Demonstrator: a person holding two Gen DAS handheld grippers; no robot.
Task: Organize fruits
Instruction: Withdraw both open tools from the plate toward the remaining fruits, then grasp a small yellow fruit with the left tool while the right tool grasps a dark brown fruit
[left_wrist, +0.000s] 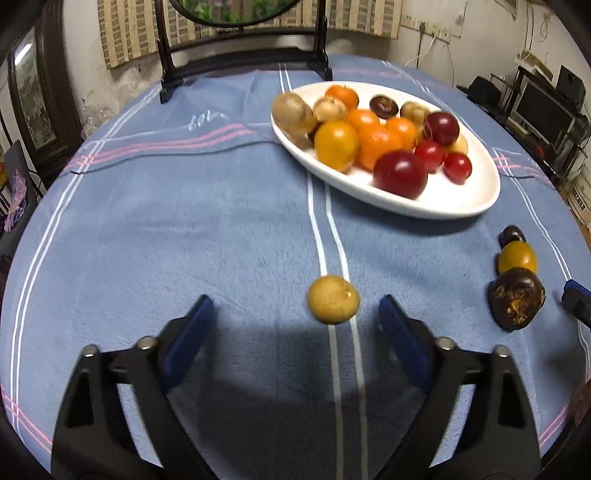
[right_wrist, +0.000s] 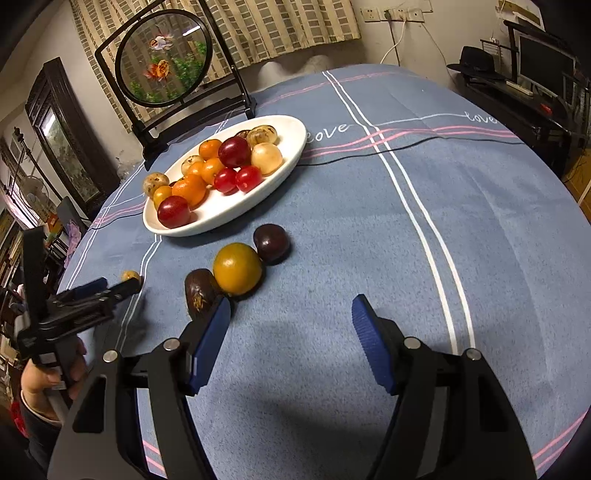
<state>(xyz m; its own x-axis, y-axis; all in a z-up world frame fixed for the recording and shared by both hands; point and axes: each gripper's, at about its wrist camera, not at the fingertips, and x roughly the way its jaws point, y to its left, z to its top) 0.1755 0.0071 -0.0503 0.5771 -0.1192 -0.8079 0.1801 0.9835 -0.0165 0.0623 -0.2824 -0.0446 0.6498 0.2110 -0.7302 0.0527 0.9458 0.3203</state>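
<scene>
A small tan round fruit (left_wrist: 333, 300) lies on the blue cloth just ahead of my left gripper (left_wrist: 295, 310), in line with the gap between its open blue pads, untouched. The white oval plate (left_wrist: 443, 210) beyond holds several orange, red, tan and dark fruits. To the right lie a dark plum (right_wrist: 271, 243), a yellow-orange fruit (right_wrist: 237, 268) and a dark brown wrinkled fruit (right_wrist: 199, 295) in a row. My right gripper (right_wrist: 290, 314) stands open and empty, its left finger right beside the brown fruit. In the right wrist view, the left gripper (right_wrist: 118, 286) shows beside the tan fruit (right_wrist: 131, 276).
A round painted glass screen on a black stand (right_wrist: 164, 59) stands behind the plate (right_wrist: 221, 225). A thin black cable (right_wrist: 406, 147) crosses the cloth at the back right. A person's hand (right_wrist: 44, 376) holds the left gripper's handle. A desk with a monitor (right_wrist: 543, 62) is beyond the table.
</scene>
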